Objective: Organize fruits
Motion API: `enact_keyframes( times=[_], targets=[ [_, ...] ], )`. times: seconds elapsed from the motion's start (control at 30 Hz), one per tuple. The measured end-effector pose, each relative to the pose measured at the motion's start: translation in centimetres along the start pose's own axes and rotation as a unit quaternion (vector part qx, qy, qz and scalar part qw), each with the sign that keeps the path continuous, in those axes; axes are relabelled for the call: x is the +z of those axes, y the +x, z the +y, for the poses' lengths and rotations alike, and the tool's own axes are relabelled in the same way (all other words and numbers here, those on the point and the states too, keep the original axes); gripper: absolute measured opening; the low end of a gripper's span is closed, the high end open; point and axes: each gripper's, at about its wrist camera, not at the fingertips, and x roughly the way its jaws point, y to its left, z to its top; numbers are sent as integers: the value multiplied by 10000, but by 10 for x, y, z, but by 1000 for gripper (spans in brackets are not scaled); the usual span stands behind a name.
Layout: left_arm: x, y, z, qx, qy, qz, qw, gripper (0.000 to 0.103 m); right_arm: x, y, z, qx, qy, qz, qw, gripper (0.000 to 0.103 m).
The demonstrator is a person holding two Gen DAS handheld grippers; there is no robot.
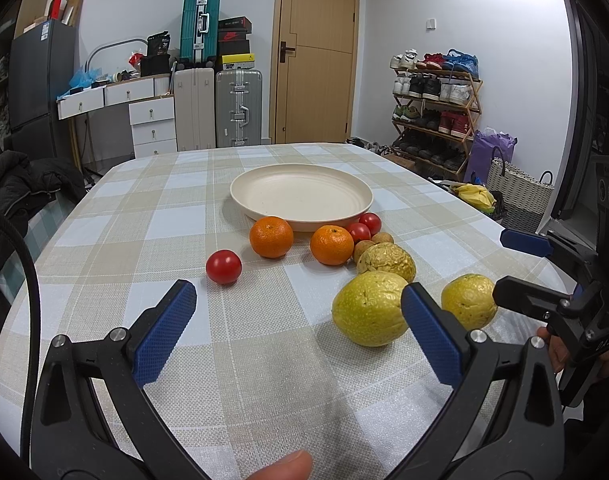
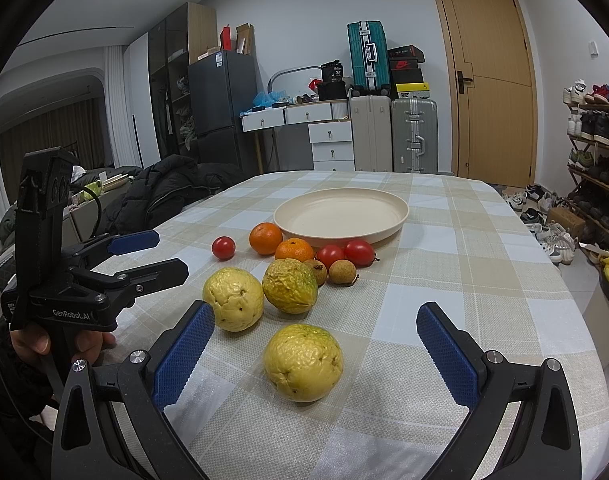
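An empty cream plate stands mid-table. In front of it lie two oranges, three tomatoes, one apart at the left, two small brown longans, and three wrinkled yellow-green fruits. My left gripper is open and empty, just short of the fruits. My right gripper is open, its fingers either side of the nearest yellow fruit without touching it. The right gripper also shows in the left wrist view.
The table carries a beige and blue checked cloth. A dark jacket lies on a seat at the table's left. Suitcases, drawers and a door stand behind; a shoe rack and bags stand at the right.
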Motion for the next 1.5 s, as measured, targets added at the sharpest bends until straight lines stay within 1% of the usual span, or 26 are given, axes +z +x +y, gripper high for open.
enact_keyframes(
  times=[0.47,0.53,0.67,0.73,0.83,1.0,1.17,1.27,1.33,1.4,1.5],
  targets=[
    [0,0,0,8,17,5,10000,102,-1,0,-6,-91,43,-4,9999,103],
    [0,0,0,56,13,0,10000,102,0,-1,-7,-112,35,12,9999,103],
    [-1,1,9,62,-15,3,10000,102,2,-5,-8,-197,24,-25,9998,103],
    [0,0,10,76,-6,17,10000,102,1,-5,-7,-204,5,8,9998,103],
    [3,-4,12,37,-26,31,10000,102,0,-2,-5,-327,-69,60,9994,103],
    [7,-9,15,-40,-81,64,9999,102,-2,4,-6,-285,-6,243,9993,103],
    [6,-11,17,-63,52,167,9998,102,-6,11,-2,-177,-129,405,9989,103],
    [4,-7,15,-110,146,231,9996,102,-10,19,-1,-201,-138,624,9978,103],
    [2,-8,14,-154,129,184,9996,102,-12,23,-1,-232,-139,765,9967,103],
    [2,-6,14,-220,146,346,9991,102,-13,25,-5,-175,-21,852,9962,103],
    [0,1,8,-190,203,550,9981,102,-14,30,-10,58,187,1003,9948,103]
  ],
)
